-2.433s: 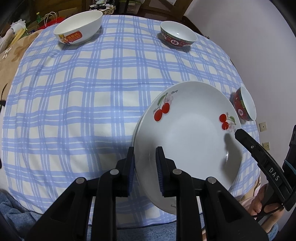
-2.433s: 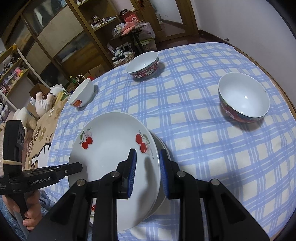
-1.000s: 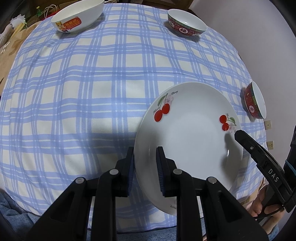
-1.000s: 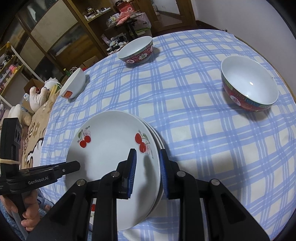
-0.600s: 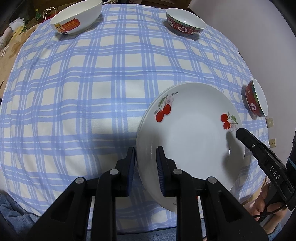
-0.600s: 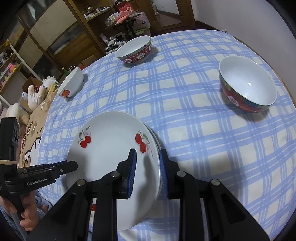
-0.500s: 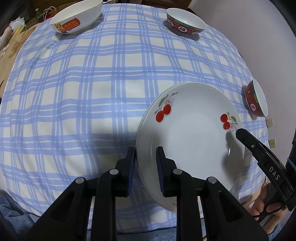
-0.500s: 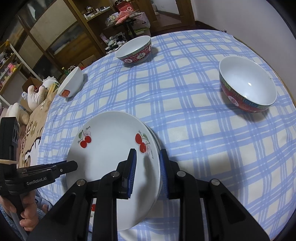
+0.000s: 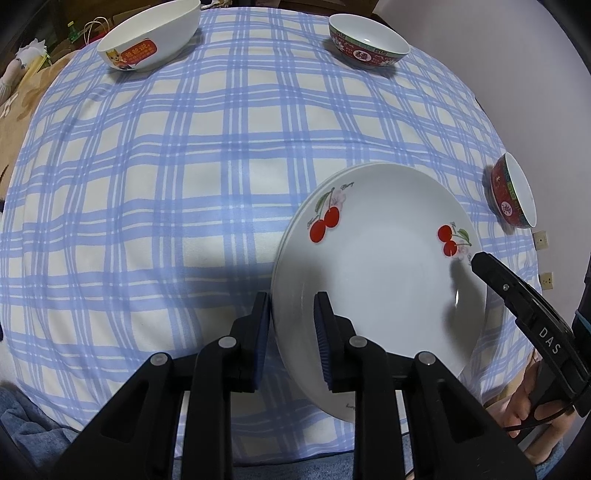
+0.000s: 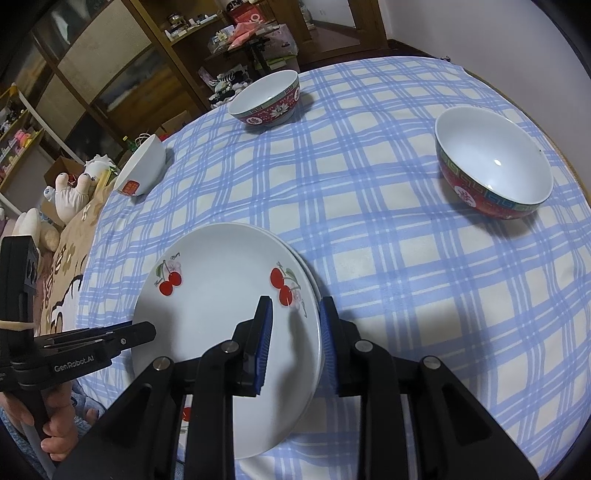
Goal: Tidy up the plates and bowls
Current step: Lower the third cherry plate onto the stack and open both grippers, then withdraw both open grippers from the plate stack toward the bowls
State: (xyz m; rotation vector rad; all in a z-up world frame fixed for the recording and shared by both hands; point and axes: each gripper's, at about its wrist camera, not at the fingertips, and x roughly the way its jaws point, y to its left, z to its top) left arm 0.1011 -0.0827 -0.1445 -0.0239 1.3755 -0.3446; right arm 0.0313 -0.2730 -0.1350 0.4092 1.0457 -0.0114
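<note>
A stack of white cherry-print plates sits near the front edge of the table with the blue checked cloth. My left gripper is shut on the stack's left rim. My right gripper is shut on its right rim. Each gripper shows in the other's view: the right one, the left one. A red patterned bowl stands to the right. Another red bowl and a white bowl with a red label stand far back.
The table's front edge lies just below the plates. A beige cloth and soft toys lie off the table's left side. Wooden cabinets stand behind. A pale wall is close on the right.
The plate stack, held by both grippers, has come down closer to the cloth near the front edge. The bowls have not moved.
</note>
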